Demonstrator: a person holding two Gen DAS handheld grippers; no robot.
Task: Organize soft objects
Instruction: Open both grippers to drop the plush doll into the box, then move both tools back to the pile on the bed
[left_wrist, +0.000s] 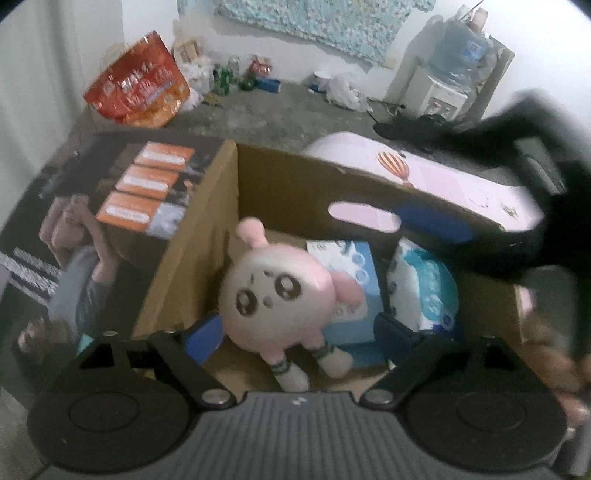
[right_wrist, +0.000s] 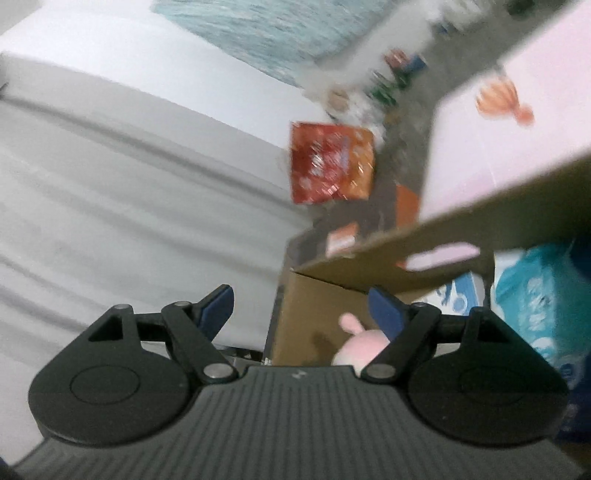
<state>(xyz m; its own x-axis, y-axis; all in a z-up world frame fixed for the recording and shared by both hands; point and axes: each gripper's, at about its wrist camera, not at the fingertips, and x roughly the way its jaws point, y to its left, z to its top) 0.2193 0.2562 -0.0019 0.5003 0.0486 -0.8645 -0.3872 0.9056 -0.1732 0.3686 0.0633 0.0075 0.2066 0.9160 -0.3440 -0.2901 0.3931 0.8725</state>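
Your left tool (left_wrist: 295, 332) stood wide apart and pointed steeply down into the cardboard box (left_wrist: 295, 173), nothing clamped. The pink plush toy (left_wrist: 277, 291) lay between its fingers without either pad pressing it, head away from you and legs toward the tool, so its long axis ran roughly along the tool's line. Behind the toy sat a blue tissue box (left_wrist: 354, 273) and a wrapped tissue pack (left_wrist: 424, 284). Your right tool (right_wrist: 303, 310) was also apart and empty, tilted above the box edge, farther from the toy; the left was clearly nearer.
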